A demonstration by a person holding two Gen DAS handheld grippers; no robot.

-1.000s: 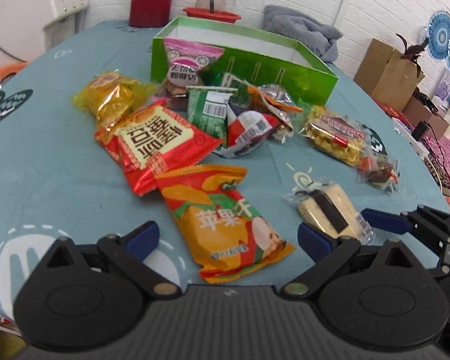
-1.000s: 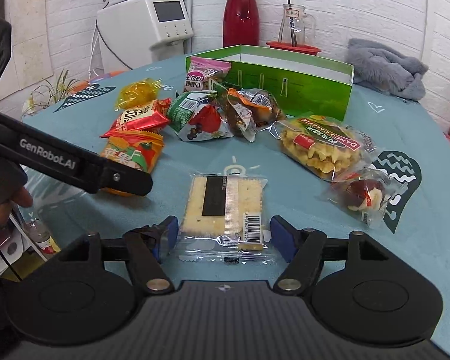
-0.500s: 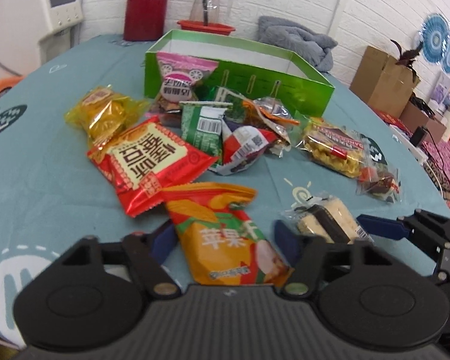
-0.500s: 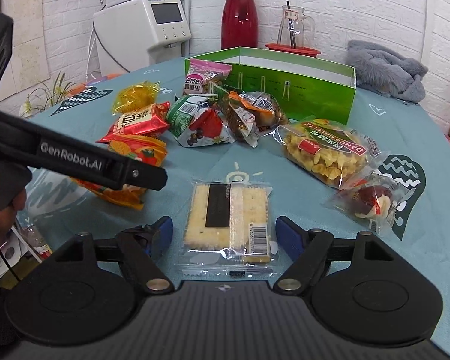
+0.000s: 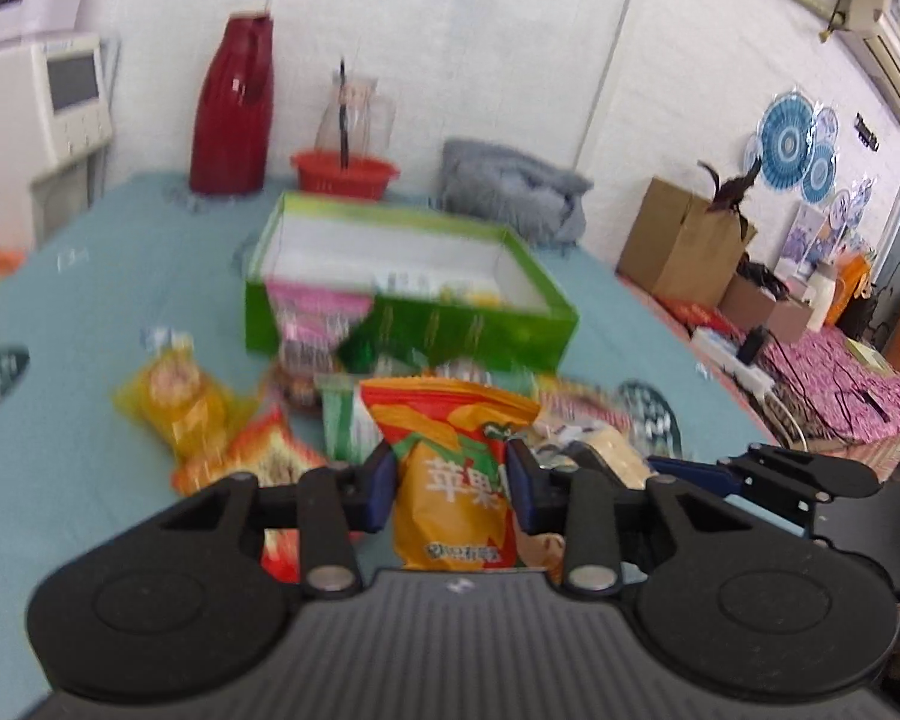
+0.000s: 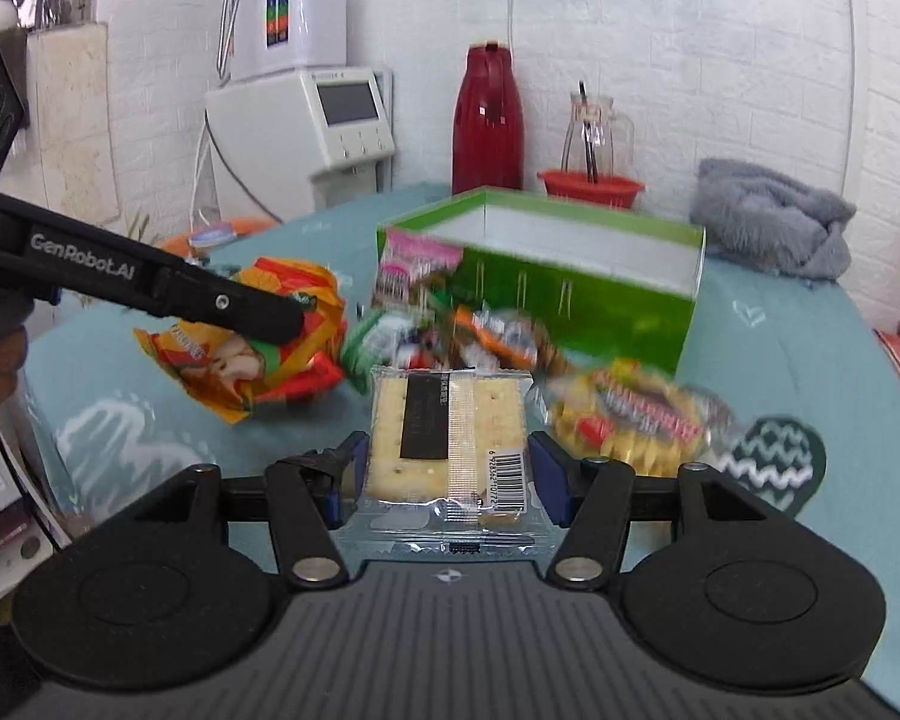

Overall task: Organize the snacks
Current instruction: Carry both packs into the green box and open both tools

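left gripper (image 5: 450, 483) closing on orange snack bag (image 5: 459, 480), right gripper (image 6: 448, 471) closing on cracker pack (image 6: 447, 426).

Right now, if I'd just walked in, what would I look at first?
Probably the bright orange snack bag squeezed in the left hand-held gripper, whose jaws are closing. Next, the cracker packet between the right hand-held gripper's closing jaws, and the green box behind the pile.

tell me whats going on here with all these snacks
A person is working two handheld grippers over a table strewn with snacks. The left gripper is closing on an orange packet, lifted off the table. The right gripper is closing on a cracker pack. The green box stands open behind.
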